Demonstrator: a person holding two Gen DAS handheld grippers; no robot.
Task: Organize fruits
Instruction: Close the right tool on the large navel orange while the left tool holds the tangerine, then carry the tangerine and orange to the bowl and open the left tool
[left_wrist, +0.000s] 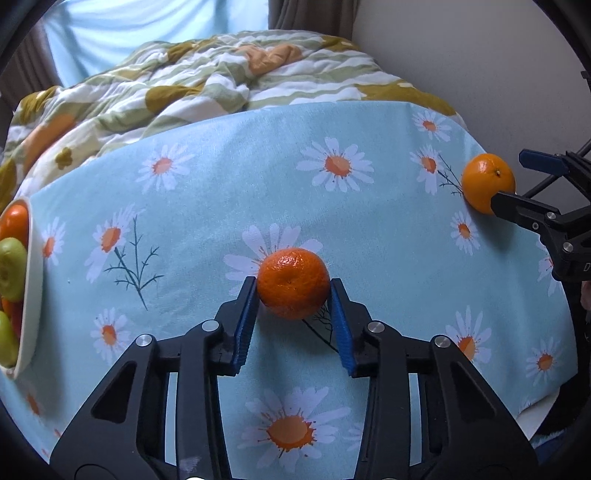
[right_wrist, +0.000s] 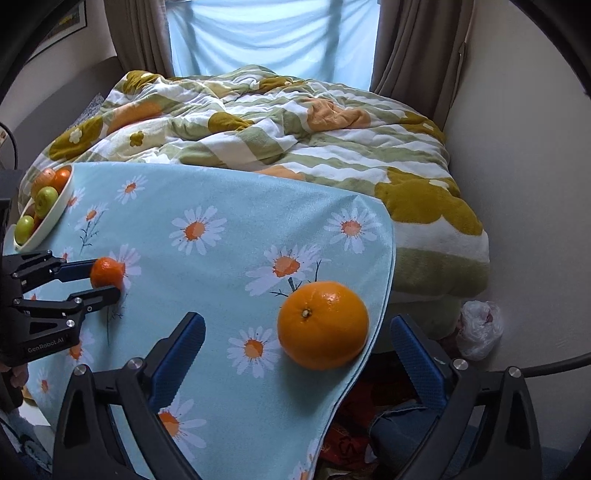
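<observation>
A small tangerine (left_wrist: 293, 282) lies on the blue daisy tablecloth (left_wrist: 221, 206), and my left gripper (left_wrist: 293, 282) is shut on it, a blue pad pressed against each side. The right wrist view shows the same grip (right_wrist: 107, 277) on the tangerine (right_wrist: 107, 272). A larger orange (right_wrist: 323, 325) rests at the table's right edge. My right gripper (right_wrist: 297, 319) stands open around it, fingers well clear on both sides. In the left wrist view the orange (left_wrist: 487, 181) sits between the right gripper's (left_wrist: 509, 179) fingers. A white bowl (left_wrist: 33, 295) at the left holds green and orange fruits.
A rumpled flowered quilt (right_wrist: 280, 133) covers the bed behind the table. The cloth's edge (right_wrist: 384, 295) drops off just right of the orange, with a white plastic bag (right_wrist: 478, 328) and red clutter (right_wrist: 351, 435) on the floor below. The bowl (right_wrist: 62, 206) stands at the far left corner.
</observation>
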